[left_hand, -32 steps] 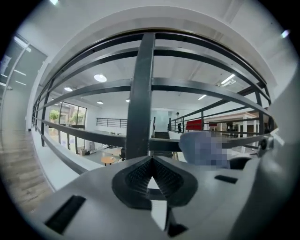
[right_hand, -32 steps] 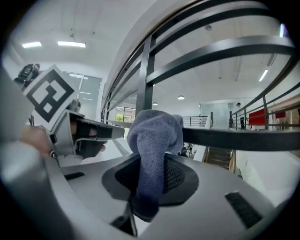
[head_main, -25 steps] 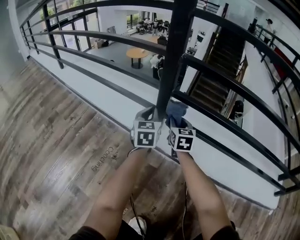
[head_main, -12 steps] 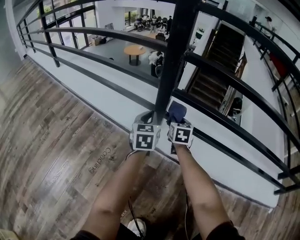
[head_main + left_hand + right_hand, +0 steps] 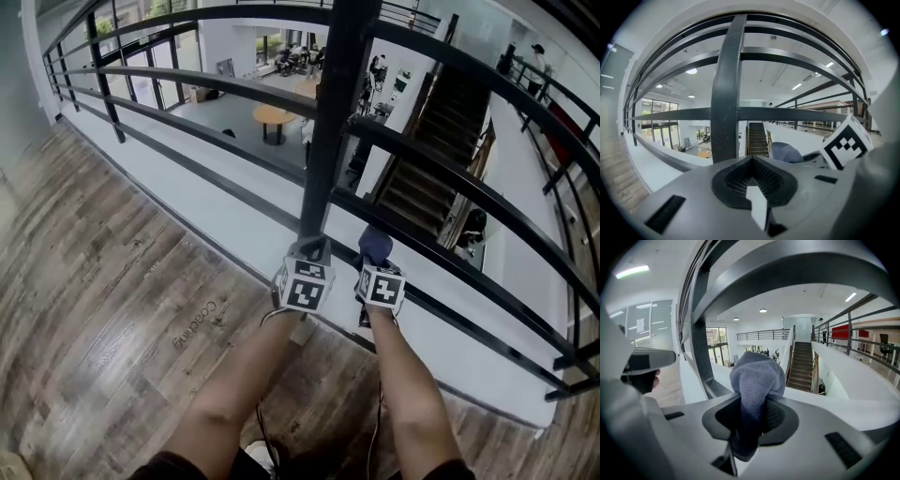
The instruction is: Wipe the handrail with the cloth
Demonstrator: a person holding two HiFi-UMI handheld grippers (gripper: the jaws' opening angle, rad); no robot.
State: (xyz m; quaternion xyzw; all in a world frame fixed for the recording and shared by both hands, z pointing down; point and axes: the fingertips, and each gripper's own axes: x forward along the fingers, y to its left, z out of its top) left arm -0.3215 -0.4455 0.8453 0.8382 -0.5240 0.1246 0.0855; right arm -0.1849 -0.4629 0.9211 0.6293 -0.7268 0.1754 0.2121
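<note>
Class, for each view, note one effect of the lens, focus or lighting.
Head view: the straight handrail bows into curves. Left gripper view: black corners, and the post looks bowed. Right gripper view: the cloth reads sharp, while the near rail is blurred.

Wood-plank floor [image 5: 112,281], round table [image 5: 273,114] on the lower level, dark staircase [image 5: 427,155], glass doors [image 5: 150,80] beyond

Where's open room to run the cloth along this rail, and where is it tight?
Free: the low rail right of the cloth, and the gap between it and the next bar up. The wood floor left of the left claw is bare. Crowded: the post base, with the right claw alongside.
</note>
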